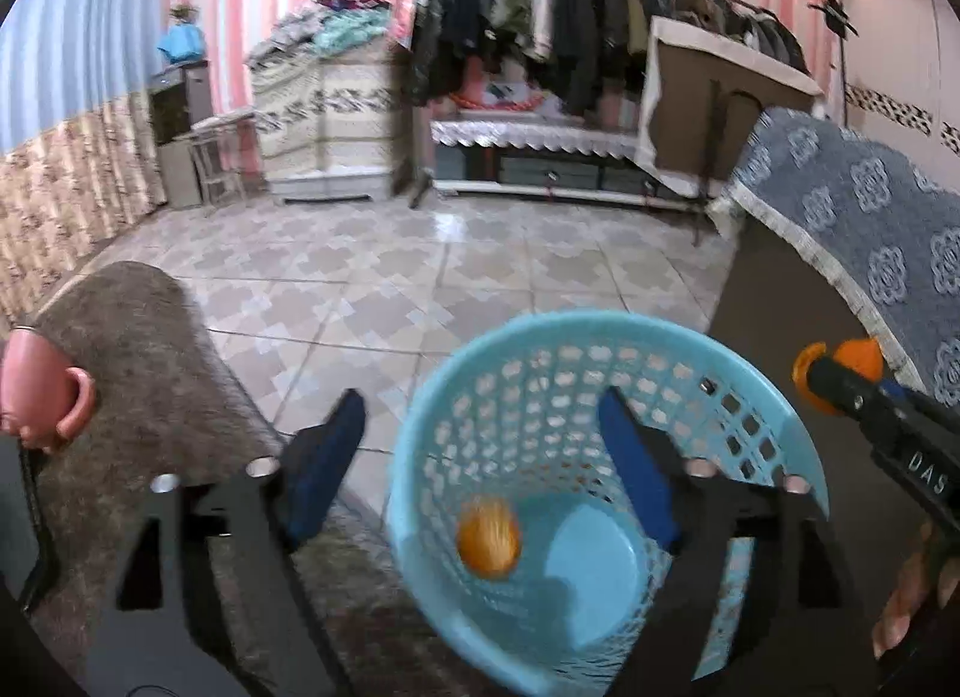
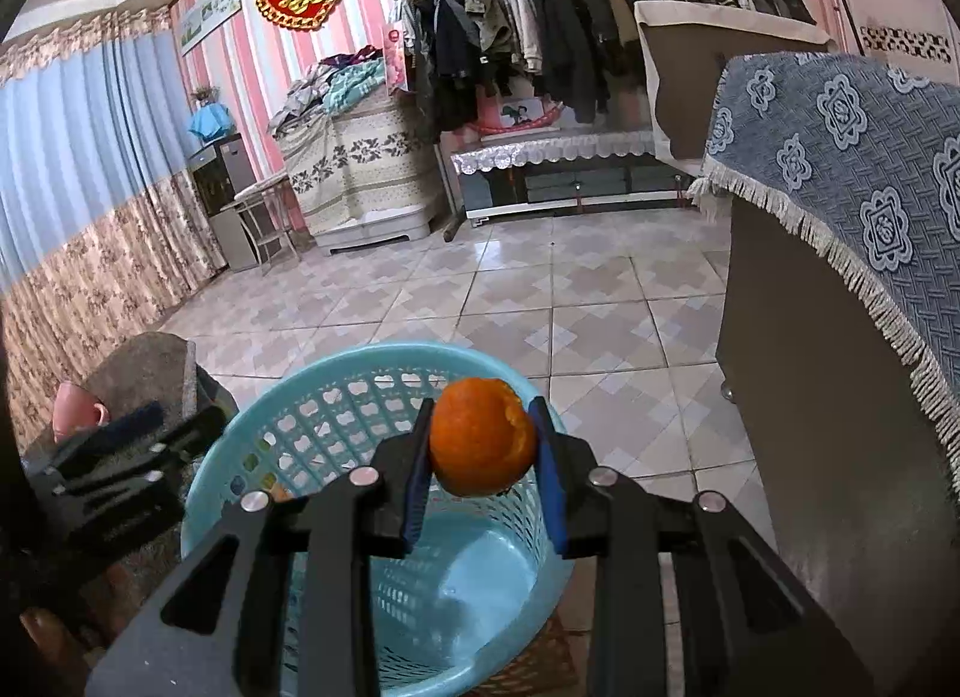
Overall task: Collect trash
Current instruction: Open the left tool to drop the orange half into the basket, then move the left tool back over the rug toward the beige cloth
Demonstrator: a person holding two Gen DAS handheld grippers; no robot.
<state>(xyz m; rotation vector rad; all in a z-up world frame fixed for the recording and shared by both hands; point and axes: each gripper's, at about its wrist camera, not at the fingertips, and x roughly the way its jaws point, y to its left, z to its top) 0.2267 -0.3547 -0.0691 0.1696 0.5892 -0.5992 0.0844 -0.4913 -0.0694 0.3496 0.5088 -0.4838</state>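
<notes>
Left gripper (image 1: 480,445), jaws spread wide and empty, above the blue perforated basket (image 1: 774,427); a blurred orange peel piece (image 1: 489,538) lies within the basket. Right gripper (image 2: 483,448) clamps a second orange peel (image 2: 480,433) over the basket rim. Pink mug (image 1: 36,391) at left; tiled floor (image 1: 420,259) beyond.

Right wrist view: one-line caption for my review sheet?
Right gripper holds an orange peel over the blue basket, ready to drop.
</notes>
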